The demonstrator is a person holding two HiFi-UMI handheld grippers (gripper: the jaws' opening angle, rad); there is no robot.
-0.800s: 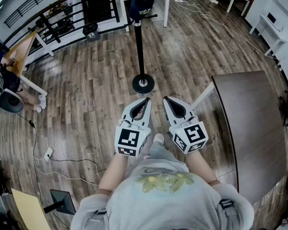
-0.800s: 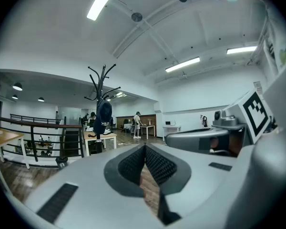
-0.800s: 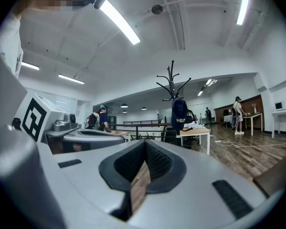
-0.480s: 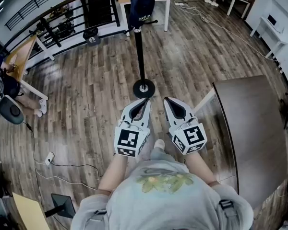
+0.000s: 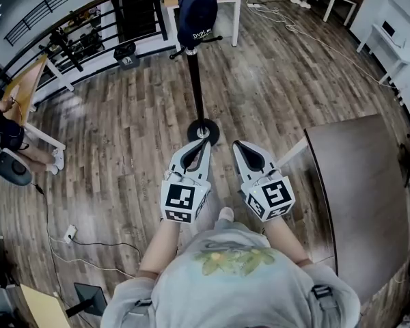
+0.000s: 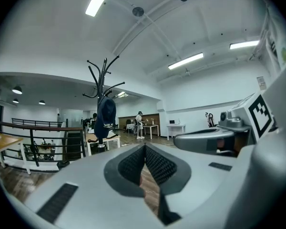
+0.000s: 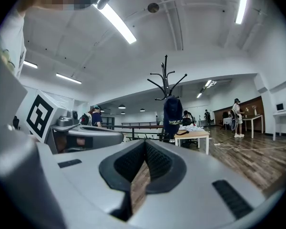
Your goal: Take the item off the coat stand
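Cap [image 5: 196,16] hangs on coat stand [image 5: 195,91], well apart from us. Left hand-held gripper [image 5: 206,143] and right hand-held gripper [image 5: 237,143] sit clenched, empty; we should open one, grab fabric, lift straight up.

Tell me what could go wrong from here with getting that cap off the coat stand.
1. The left claw and right claw are both shut and empty; reaching the cap like that would likely just shove it.
2. The coat stand is a thin pole on a small round base; a sideways tug on the cap could tip it.
3. The dark table sits close on the right and could catch that arm.
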